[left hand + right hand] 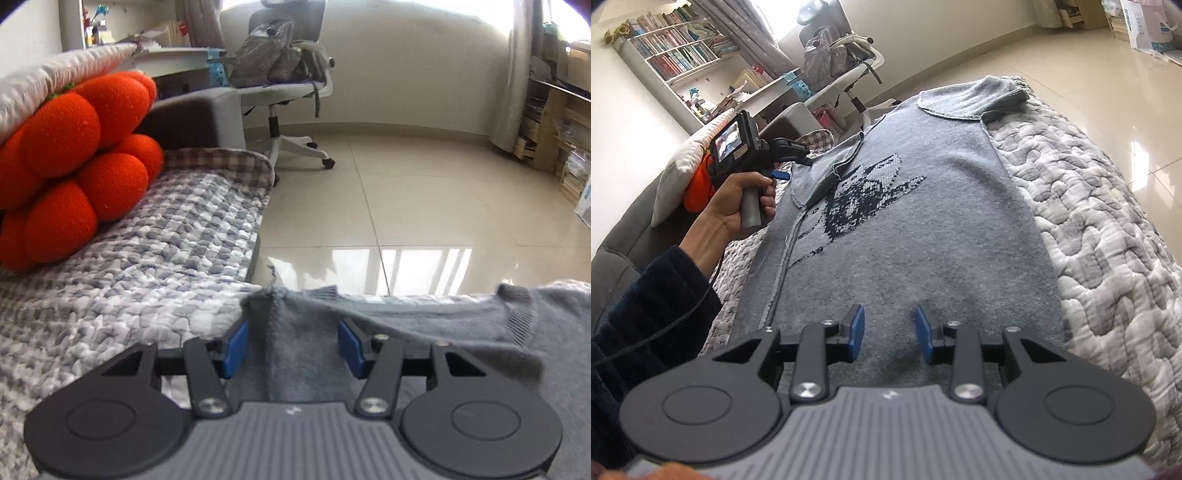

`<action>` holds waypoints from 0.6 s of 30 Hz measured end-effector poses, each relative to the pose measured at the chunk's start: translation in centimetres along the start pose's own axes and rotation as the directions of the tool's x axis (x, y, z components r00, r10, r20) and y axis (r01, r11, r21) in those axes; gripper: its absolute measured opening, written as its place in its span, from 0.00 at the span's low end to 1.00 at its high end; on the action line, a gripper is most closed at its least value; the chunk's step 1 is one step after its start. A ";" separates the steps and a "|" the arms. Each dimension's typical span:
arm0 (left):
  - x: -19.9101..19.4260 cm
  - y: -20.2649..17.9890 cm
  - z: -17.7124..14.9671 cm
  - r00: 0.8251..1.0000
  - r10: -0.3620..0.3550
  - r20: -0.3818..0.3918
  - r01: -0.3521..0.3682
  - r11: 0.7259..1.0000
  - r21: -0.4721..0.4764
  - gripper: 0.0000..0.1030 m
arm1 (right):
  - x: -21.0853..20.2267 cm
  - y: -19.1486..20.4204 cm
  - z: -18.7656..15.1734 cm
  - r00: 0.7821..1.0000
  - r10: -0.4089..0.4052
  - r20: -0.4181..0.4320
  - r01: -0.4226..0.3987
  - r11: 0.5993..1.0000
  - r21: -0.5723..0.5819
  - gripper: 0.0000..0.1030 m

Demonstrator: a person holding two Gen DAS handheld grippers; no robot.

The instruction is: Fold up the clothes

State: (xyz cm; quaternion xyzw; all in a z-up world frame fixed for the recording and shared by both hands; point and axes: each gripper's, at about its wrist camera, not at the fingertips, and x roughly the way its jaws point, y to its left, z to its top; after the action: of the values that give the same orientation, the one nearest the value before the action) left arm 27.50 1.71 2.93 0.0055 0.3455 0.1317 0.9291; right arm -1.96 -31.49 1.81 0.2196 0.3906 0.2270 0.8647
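Right gripper (pixel 889 338): jaws apart, blue pads hovering over the lower part of the grey sweater (pixel 923 221), nothing pinched between them. Left gripper (pixel 291 345): jaws apart too, with a raised fold at the sweater's edge (pixel 295 332) standing between the pads; the left pad is just beside the fabric, the right one clear of it, so no clamp. Sweater lies flat on the grey-white quilted cover (pixel 1108 240), dark knitted motif facing up, one sleeve folded in along its left side and the far end reaching the edge of the cover. Right view shows the person's left hand (pixel 746 201) around the other tool's handle beside the sweater's left edge, dark sleeve (pixel 646 306) behind it. Further back: orange cushion (pixel 74 158) under a white pillow (pixel 55 81), then an office chair (pixel 280 74) with a bag on it, bookshelf (pixel 676 51), and glossy tiled floor (pixel 424 192).
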 end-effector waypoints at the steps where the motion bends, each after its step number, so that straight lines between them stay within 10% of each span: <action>1: -0.9 -0.5 -0.5 1.000 -0.007 0.007 0.007 1.000 0.009 0.53 | 0.0 0.0 0.0 1.000 0.000 0.000 0.000 1.000 0.000 0.34; 7: -7.0 -4.7 -5.4 0.992 -0.114 0.058 0.102 0.978 0.183 0.53 | -0.2 0.0 0.0 1.000 -0.002 0.004 0.002 1.000 0.002 0.34; 18: -9.6 -6.6 -7.8 0.998 -0.058 0.037 0.047 0.967 0.251 0.53 | -1.2 -0.3 -0.1 0.999 -0.020 0.031 0.019 1.000 0.016 0.34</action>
State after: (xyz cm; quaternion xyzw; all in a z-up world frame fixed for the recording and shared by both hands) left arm 17.10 -7.64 2.49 0.1160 0.3388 0.0622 0.9316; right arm -2.75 -32.38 2.28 0.2259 0.3808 0.2120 0.8712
